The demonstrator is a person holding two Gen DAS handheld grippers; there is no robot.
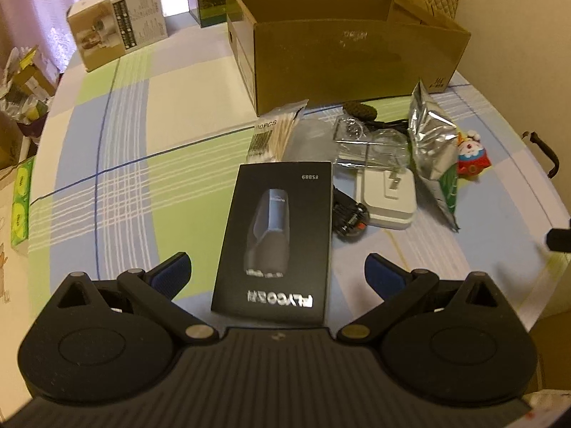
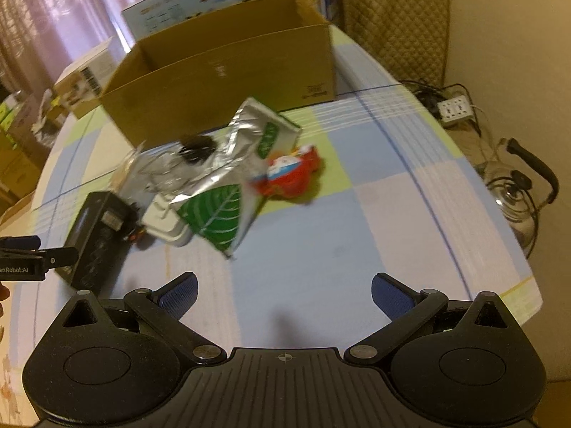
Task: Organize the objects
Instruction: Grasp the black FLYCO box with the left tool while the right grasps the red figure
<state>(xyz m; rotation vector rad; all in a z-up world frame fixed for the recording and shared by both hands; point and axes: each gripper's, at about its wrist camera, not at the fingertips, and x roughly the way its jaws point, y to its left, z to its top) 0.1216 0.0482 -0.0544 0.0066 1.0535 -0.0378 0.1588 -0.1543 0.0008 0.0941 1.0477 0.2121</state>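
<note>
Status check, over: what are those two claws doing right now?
Left gripper open, straddling black box. Right gripper open, empty. Cardboard box beyond the clutter, nothing blocking.

Pink curtains (image 1: 43,3), probably over a window, beside a quilted chair (image 2: 396,18).

Black gripper bodies, blue textured fingers (image 1: 171,271), silver pivot screws, ribbed grey base plates.
</note>
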